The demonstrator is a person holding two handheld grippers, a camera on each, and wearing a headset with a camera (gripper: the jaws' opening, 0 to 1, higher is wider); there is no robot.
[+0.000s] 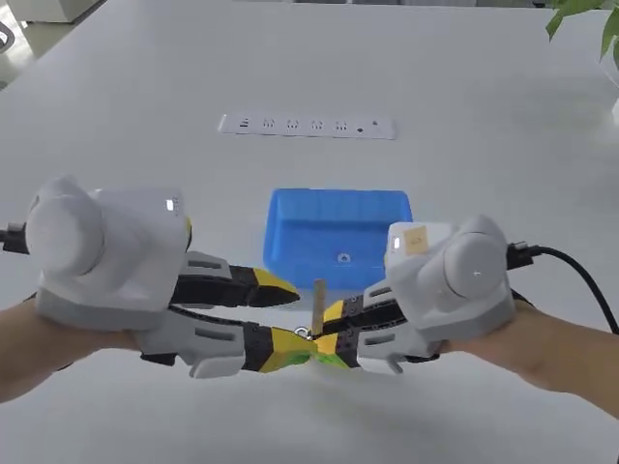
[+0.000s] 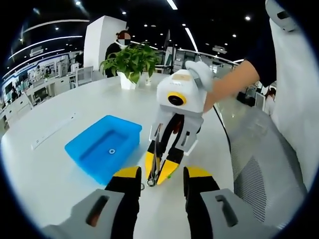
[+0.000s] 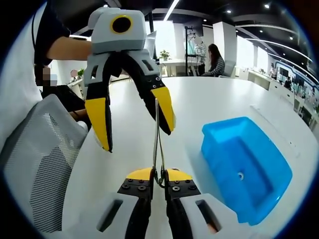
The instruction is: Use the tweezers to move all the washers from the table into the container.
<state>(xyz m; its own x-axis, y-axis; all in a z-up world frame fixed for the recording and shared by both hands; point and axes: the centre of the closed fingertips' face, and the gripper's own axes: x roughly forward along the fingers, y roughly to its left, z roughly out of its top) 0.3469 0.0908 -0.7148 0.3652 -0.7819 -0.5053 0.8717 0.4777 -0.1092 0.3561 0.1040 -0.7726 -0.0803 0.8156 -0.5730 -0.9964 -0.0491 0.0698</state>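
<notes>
We've got the right tongs [image 3: 159,178] clamped on the tweezers [image 3: 157,134], with the left tongs [image 2: 162,173] spread wide just beside them. One washer [image 3: 241,176] sits in the blue container [image 3: 259,149], out mid-counter [image 1: 464,116], away from the edges.

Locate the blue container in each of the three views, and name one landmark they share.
Head view: container at centre, below the power strip.
Left gripper view: container left of centre.
Right gripper view: container at lower right, right of the tweezers.
Shared landmark: the single washer lying inside the container in every view.
</notes>
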